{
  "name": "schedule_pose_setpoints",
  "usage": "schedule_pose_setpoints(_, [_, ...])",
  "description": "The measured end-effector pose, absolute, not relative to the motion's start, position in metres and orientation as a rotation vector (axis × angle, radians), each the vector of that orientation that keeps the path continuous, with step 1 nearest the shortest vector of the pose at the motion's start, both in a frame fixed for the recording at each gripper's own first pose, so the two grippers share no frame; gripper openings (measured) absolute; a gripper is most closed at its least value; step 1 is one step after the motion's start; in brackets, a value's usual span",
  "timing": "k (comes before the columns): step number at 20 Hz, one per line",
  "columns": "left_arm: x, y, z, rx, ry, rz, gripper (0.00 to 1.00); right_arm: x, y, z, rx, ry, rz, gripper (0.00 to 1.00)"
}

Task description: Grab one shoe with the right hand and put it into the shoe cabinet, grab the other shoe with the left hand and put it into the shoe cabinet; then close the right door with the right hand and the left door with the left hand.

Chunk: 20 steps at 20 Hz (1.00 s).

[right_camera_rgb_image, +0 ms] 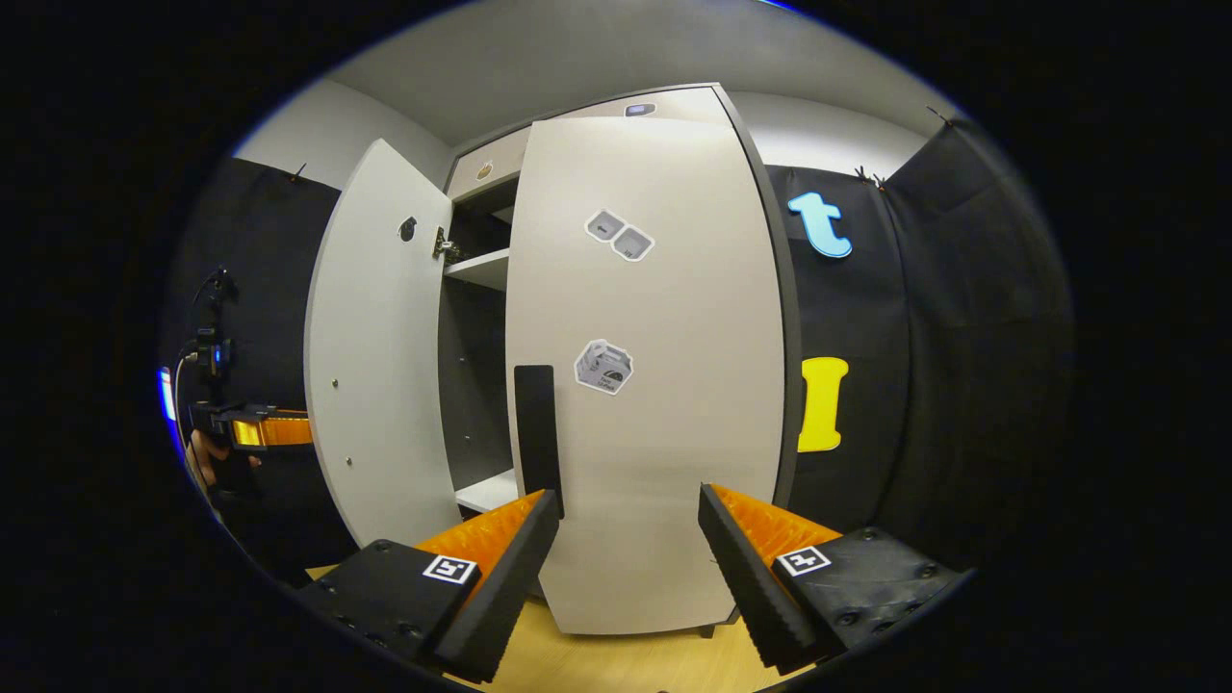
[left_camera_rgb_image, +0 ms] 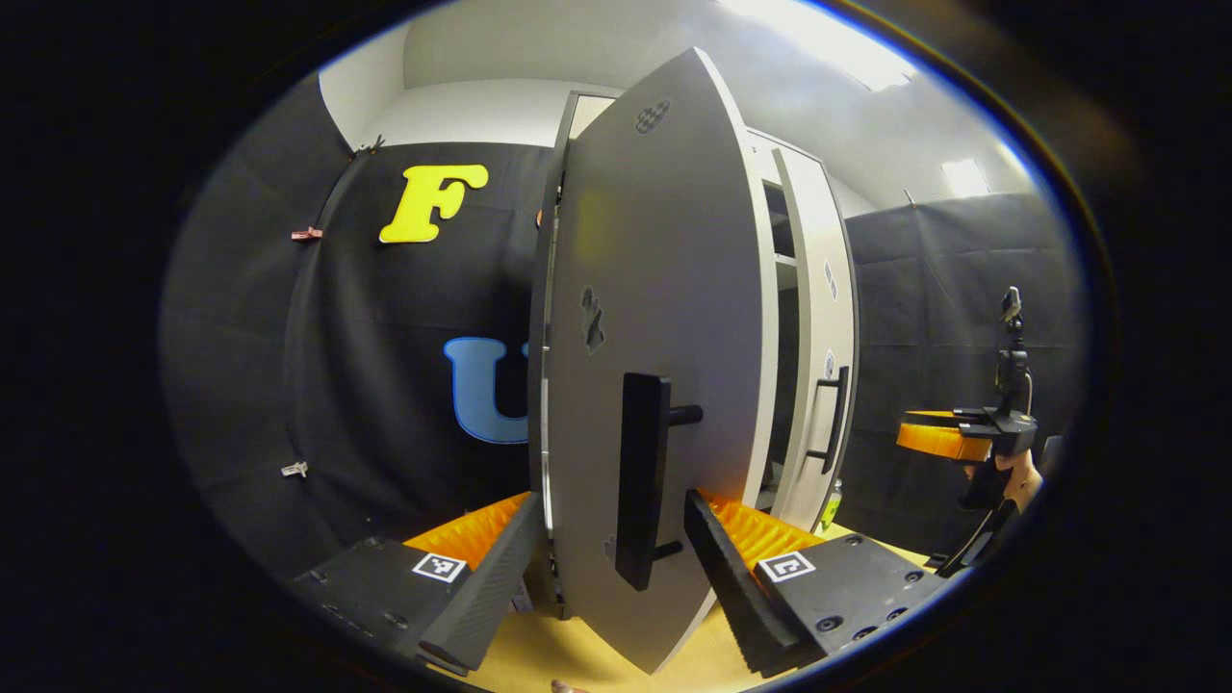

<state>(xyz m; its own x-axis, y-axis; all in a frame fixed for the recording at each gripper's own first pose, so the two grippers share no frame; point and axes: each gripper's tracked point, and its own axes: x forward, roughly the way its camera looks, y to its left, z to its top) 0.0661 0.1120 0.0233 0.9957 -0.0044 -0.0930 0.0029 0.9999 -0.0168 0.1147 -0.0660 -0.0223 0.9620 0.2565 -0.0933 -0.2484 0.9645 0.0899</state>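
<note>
Now both hand-held grippers spread apart — left hand-held gripper [left_camera_rgb_image: 608, 558] astride the left door [left_camera_rgb_image: 654, 337] edge — right door [right_camera_rgb_image: 654, 385] nearly closed.

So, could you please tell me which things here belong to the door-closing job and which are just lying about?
Belongs to the job:
- left door with its handle, between the open left gripper
- right door
- right gripper, open
- shoe cabinet

Just about:
- stickers on the right door
- green bottle beside the cabinet

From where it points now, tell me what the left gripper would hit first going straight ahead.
Most likely the left door: its edge and black handle stand between the open fingers of the left gripper, very close ahead.
</note>
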Motion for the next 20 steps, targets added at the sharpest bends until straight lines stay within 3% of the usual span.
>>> schedule_pose_setpoints(7, [0.097,0.080,0.021,-0.020,0.085,-0.043,0.92,0.138,-0.068,-0.027,0.085,0.099,0.305,0.97])
schedule_pose_setpoints(14, [0.135,0.035,0.020,-0.017,0.072,-0.089,0.95,0.142,-0.083,-0.026,0.086,0.089,0.310,0.98])
schedule_pose_setpoints(20, [0.094,0.031,0.034,0.005,0.075,-0.052,0.95,0.133,-0.085,-0.017,0.094,0.069,0.325,0.98])
